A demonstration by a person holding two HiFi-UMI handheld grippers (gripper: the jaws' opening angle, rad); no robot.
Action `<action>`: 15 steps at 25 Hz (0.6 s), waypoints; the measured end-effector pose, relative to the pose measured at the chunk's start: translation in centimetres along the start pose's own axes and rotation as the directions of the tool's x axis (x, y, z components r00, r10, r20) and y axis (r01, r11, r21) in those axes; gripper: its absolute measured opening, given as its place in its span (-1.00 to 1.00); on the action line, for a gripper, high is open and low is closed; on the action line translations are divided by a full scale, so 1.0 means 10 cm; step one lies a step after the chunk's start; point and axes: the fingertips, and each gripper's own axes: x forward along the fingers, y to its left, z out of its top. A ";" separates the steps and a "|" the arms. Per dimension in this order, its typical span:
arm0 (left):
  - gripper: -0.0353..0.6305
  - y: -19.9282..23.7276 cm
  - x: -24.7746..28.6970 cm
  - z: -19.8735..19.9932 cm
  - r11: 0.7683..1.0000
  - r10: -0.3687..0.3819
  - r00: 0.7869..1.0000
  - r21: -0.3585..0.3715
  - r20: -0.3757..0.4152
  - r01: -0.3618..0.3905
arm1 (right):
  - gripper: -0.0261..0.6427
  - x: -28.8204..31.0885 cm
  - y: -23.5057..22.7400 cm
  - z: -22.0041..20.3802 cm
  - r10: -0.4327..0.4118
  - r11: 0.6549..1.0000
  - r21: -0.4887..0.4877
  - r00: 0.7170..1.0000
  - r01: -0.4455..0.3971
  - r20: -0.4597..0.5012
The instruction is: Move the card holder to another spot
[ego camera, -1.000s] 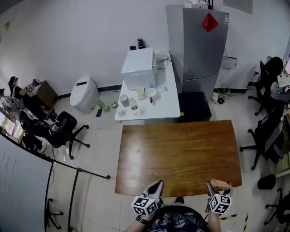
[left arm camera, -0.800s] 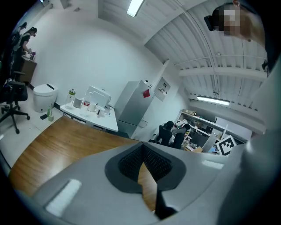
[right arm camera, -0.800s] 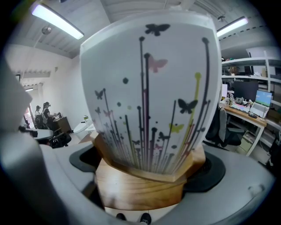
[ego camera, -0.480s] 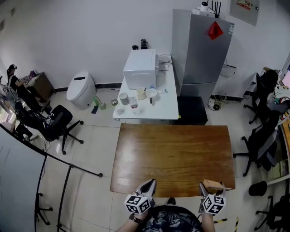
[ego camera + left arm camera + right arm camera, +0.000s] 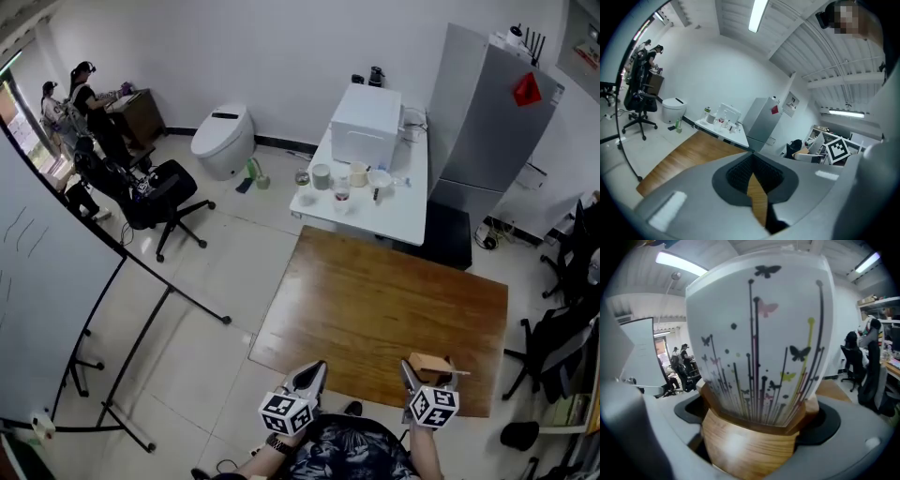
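The card holder [image 5: 750, 446] is a rounded wooden block with a white card [image 5: 759, 333], printed with butterflies and stems, standing in its slot. My right gripper [image 5: 752, 427] is shut on the wooden block, which fills the right gripper view. In the head view the card holder [image 5: 429, 364] sits in my right gripper [image 5: 424, 375] above the near right edge of the wooden table [image 5: 375, 309]. My left gripper [image 5: 311, 377] is at the table's near edge, shut and empty, its jaws closed together [image 5: 754, 187].
A white side table [image 5: 370, 202] with a white box, cups and jars stands beyond the wooden table, a grey fridge [image 5: 487, 122] to its right. Office chairs [image 5: 155, 192] and people are at the far left; a whiteboard stand [image 5: 56, 309] is at left.
The head view has swung left and tilted, showing more floor and the whiteboard. Both grippers stay at the table's near edge, the right one still holding the card holder.
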 end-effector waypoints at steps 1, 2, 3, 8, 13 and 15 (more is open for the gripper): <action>-0.89 0.09 -0.10 0.01 1.000 0.026 1.000 -0.004 0.011 -0.026 | 0.77 0.12 0.18 0.04 0.040 0.999 -0.016 0.999 -0.040 -0.002; -0.89 0.19 -0.21 0.02 0.999 0.054 0.998 -0.010 0.021 -0.053 | 0.77 0.25 0.37 0.07 0.079 0.996 -0.031 0.997 -0.079 -0.006; -0.89 0.31 -0.32 0.03 0.996 0.084 0.996 -0.019 0.031 -0.083 | 0.77 0.37 0.55 0.08 0.117 0.992 -0.045 0.993 -0.118 -0.012; -0.89 0.85 -0.89 0.08 0.967 0.246 0.966 -0.081 0.077 -0.240 | 0.77 0.98 1.35 0.07 0.261 0.959 -0.096 0.963 -0.267 -0.070; -0.89 1.30 -1.49 -0.02 0.917 0.387 0.917 -0.147 0.094 -0.372 | 0.77 1.78 1.73 -0.43 0.296 0.942 -0.112 0.941 -0.316 -0.163; -0.89 1.41 -1.73 -0.06 0.892 0.437 0.896 -0.167 0.084 -0.419 | 0.77 2.17 1.87 -0.76 0.282 0.931 -0.175 0.934 -0.322 -0.218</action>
